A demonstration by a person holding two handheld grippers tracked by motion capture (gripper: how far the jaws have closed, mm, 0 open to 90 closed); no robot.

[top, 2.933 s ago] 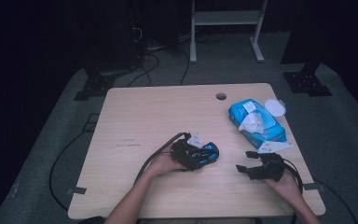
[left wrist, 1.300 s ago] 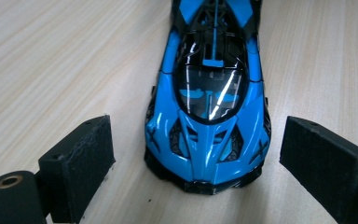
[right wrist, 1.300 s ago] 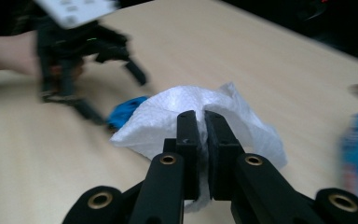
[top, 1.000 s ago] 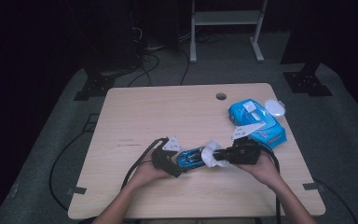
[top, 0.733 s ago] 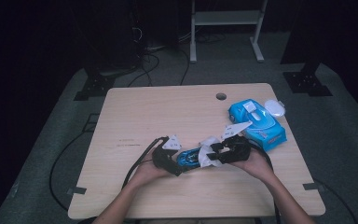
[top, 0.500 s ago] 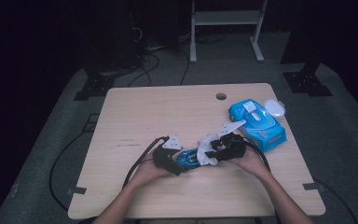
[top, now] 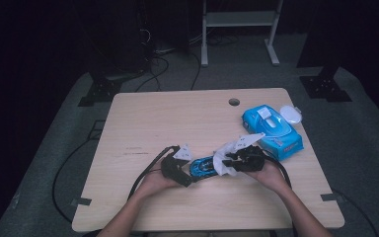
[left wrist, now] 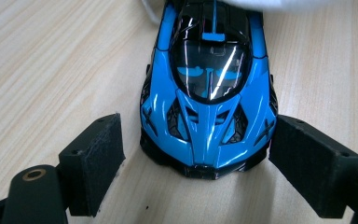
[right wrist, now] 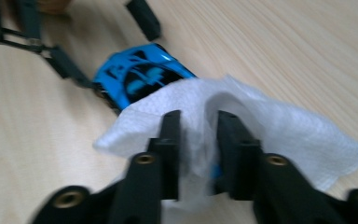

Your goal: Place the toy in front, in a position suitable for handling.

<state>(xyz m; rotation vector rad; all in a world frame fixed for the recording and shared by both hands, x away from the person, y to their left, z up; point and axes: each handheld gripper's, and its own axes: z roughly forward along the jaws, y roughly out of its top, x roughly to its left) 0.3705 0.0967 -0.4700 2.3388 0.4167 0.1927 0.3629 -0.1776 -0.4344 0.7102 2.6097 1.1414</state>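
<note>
A blue toy sports car [top: 205, 167] lies on the wooden table [top: 177, 123], its nose toward my left gripper [top: 191, 173]. In the left gripper view the car [left wrist: 209, 93] sits between the pads; the right pad meets its side and the left pad [left wrist: 95, 163] stands a little off. These jaws have just been closing. My right gripper [top: 231, 162] holds a white wipe [top: 222, 159] against the car's rear. Its jaws have just been closing, and the wipe [right wrist: 279, 126] is bunched between its pads [right wrist: 172, 140], draped over the car [right wrist: 135, 74].
A blue pack of wipes [top: 271, 131] lies at the right of the table, with a round white lid [top: 290, 113] beside it. A cable hole [top: 234, 101] is near the far edge. Cables trail from both grippers off the near edge.
The right gripper came from the wipes pack leftward and down with the wipe, which now lies on the car's rear. The left hand and the car stayed put.
</note>
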